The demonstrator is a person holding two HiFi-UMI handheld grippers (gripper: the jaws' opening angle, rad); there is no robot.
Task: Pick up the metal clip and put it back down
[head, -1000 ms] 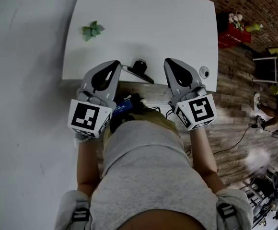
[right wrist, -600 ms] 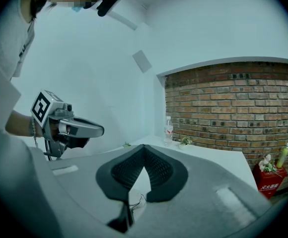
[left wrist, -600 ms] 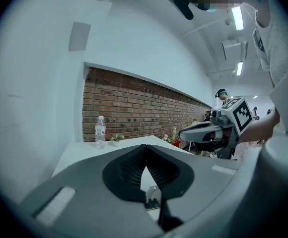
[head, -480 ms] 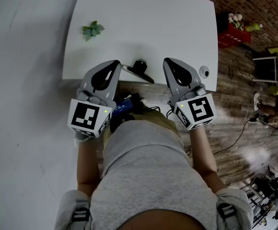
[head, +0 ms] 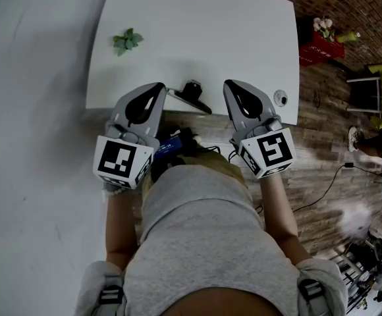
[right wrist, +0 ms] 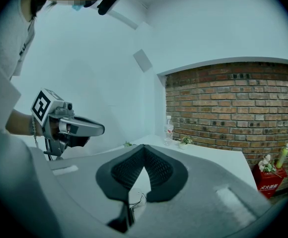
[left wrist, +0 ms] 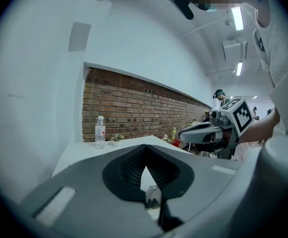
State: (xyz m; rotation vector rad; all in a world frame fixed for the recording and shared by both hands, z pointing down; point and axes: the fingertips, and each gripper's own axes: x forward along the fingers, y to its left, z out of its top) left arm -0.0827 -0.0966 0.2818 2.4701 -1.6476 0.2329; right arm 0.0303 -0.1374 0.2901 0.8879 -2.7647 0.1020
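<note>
My left fingers [left wrist: 130, 166] closed together and empty, my right fingers [right wrist: 156, 168] closed together and empty, metal clip [head: 191, 93] lying on tabletop [head: 244, 38] near its front edge, between both.

My head camera: high, looks steeply down on white rectangular surface [head: 197, 38]. My gripper cameras: close behind fingers [left wrist: 129, 166], facing near-level across it. Both share clear plastic bottle [left wrist: 100, 131], red brick wall [right wrist: 233, 108].

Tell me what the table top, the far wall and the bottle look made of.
Table top: smooth matte white, likely laminate or painted board; no grain shows.
Far wall: red-brown brick with pale mortar lines, rough.
Bottle: clear, probably plastic, with a white cap and label band.
</note>
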